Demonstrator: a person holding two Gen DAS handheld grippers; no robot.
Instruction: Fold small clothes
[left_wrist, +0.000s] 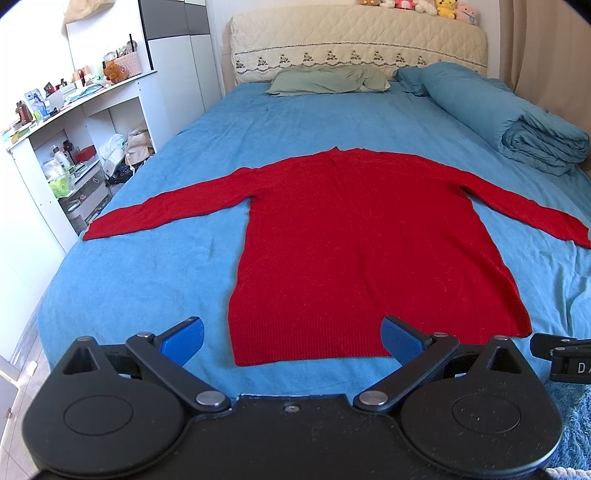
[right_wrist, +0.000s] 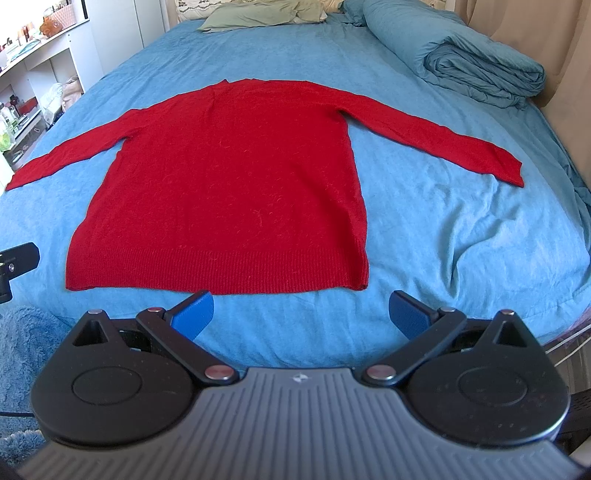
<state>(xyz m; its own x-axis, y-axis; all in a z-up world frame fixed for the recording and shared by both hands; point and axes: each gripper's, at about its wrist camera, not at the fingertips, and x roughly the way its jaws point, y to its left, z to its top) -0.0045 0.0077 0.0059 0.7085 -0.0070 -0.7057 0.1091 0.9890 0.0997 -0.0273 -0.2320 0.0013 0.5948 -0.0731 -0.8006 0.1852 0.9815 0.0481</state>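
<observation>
the red sweater (left_wrist: 354, 236) is lying flat on the blue bedsheet (left_wrist: 155, 266), front down or up i cannot tell, body spread smooth, both sleeves stretching out to the sides, ribbed hem (right_wrist: 218, 273) facing the near edge of the bed. it is looking like a soft, fuzzy knit: light, limp, nothing stiff about it, likely to sag and stretch wherever it is being lifted, and probably clinging a little to the sheet rather than sliding. by my reading the sensible places to be pinching are the sleeve ends, the left cuff (left_wrist: 92, 230) and the right cuff (right_wrist: 513, 170), or the two hem corners, taking one layer pair cleanly so the fold is not dragging the body out of shape.

moving outward now: the left gripper (left_wrist: 291, 336) is hovering just over the hem, blue pads splayed wide, one pad overlapping the hem in this view but whether it is actually touching the knit i cannot say; it is carrying nothing. the right gripper (right_wrist: 301, 314) is hanging just short of the hem over bare sheet, pads spread wide too, gripping nothing and clear of the fabric.

further back, a green pillow (left_wrist: 325, 79) is sitting by the headboard and a rolled blue duvet (right_wrist: 480, 70) is lying along the right side, well apart from the sweater.
</observation>
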